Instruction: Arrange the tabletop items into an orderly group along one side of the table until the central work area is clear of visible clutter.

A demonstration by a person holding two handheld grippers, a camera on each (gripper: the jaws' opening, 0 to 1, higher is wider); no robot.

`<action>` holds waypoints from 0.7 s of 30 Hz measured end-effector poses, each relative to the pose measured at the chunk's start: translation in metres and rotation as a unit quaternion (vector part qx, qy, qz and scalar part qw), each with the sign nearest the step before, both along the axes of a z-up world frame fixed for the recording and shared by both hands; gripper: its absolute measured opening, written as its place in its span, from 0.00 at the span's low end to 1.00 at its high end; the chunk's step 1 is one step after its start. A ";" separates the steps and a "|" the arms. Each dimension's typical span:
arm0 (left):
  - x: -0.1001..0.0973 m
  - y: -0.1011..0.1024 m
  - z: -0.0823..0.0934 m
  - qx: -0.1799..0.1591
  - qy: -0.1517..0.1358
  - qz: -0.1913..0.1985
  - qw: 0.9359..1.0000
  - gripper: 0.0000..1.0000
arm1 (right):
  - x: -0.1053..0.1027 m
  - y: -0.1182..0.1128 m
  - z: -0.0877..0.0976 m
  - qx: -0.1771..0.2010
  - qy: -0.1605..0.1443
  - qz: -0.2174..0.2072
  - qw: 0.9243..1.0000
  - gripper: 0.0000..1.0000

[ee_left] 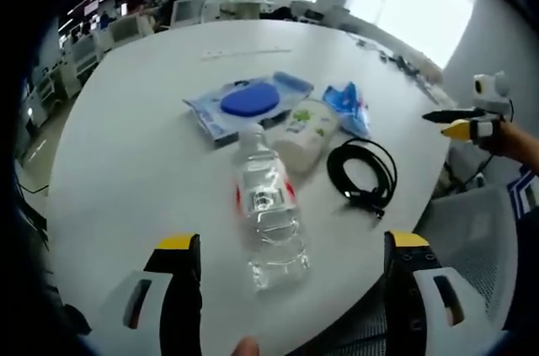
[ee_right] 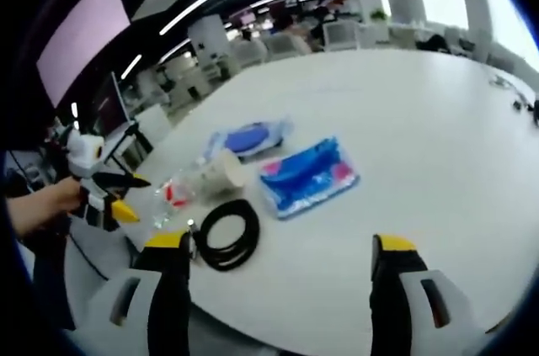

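Yellow-tipped jaws of the left gripper stand wide apart at the near edge of the white round table, released and grasping nothing. Between them, just beyond the tips, lies the clear plastic water bottle on its side, its cap end pointing away from the camera. I take this bottle as the landmark.

Touching the far end of the bottle, slightly to its right, a white wet-wipe canister with a green label lies tipped over. Behind the bottle and to its left rests a flat clear pouch holding a blue round disc. Right of the canister, farther from the bottle, sits a blue crinkled packet. To the right of the bottle, near the table's edge, a black coiled cable lies flat. Well right of the bottle, off the table, the other gripper shows in a person's hand.

In the right gripper view, the right gripper is likewise unclenched, jaws spread and empty above the table. The cable lies just beside its left jaw, the bottle left of the coil, the canister beside the bottle, the blue packet right of them, and the disc pouch beyond.
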State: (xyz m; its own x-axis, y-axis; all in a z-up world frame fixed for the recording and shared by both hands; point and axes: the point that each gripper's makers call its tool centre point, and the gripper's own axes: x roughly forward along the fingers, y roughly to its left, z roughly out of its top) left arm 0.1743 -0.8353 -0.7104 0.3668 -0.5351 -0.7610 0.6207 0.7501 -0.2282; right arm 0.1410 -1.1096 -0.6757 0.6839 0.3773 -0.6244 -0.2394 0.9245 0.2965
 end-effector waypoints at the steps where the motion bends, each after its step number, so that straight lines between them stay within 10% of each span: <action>1: 0.000 0.000 0.000 0.000 0.001 0.000 1.000 0.87 | 0.001 0.001 0.000 0.001 0.000 0.002 1.000 0.87; 21: 0.001 -0.011 -0.015 0.005 0.024 0.000 1.000 0.85 | 0.005 0.047 0.004 0.034 -0.008 0.046 0.998 0.84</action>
State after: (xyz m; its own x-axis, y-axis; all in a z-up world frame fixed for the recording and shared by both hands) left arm 0.1750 -0.8466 -0.7254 0.3298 -0.5277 -0.7828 0.6101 0.7519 -0.2499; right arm 0.1460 -1.0623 -0.6722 0.6540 0.4800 -0.5847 -0.3280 0.8764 0.3526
